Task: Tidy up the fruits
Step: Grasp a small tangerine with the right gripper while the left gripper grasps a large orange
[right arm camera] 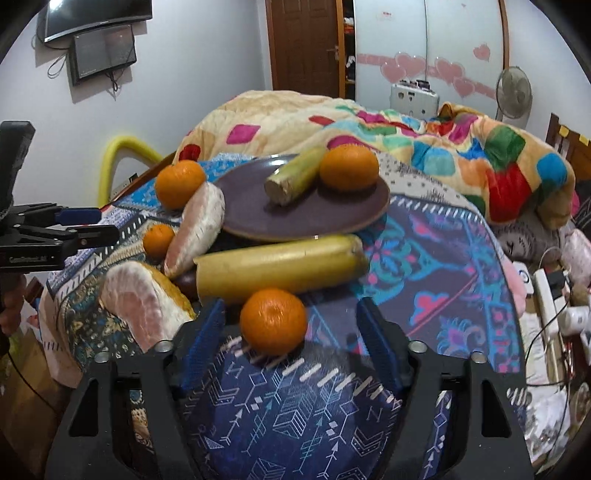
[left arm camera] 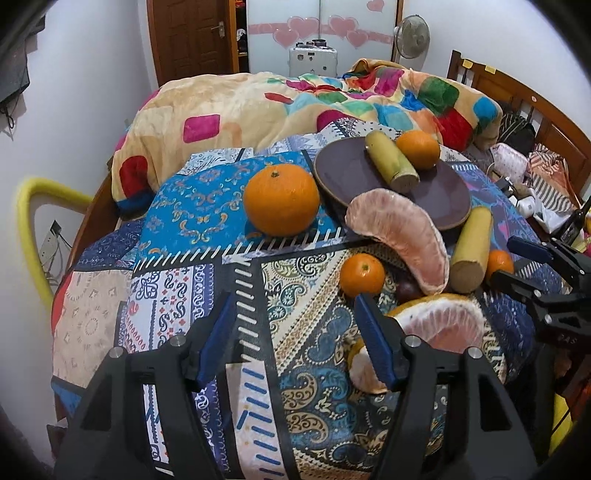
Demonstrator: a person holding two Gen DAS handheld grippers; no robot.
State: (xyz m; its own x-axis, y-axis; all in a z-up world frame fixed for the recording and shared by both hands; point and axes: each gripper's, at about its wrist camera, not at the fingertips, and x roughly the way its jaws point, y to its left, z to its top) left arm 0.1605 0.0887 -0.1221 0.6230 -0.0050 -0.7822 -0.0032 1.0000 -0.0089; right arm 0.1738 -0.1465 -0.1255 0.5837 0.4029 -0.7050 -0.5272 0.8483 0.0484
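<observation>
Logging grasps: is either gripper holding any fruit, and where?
Nothing held. Left gripper and right gripper are open; a small round orange sits ungripped between the right's fingers.

Patchwork bedspread (left arm camera: 207,280) covers the near surface, blue paisley and geometric panels. Multicolour blanket (left arm camera: 258,103) bunched up behind it, far side. Wooden headboard (left arm camera: 517,96) at right. Brown door (left arm camera: 192,37) far, wardrobe with pink heart stickers (left arm camera: 321,26) right of it. Standing fan (left arm camera: 412,37) far right. Wall-mounted screen (right arm camera: 103,51) far left. Yellow padded rail (left arm camera: 33,229) at left edge. Power strip (right arm camera: 550,295) in the clutter, right.
</observation>
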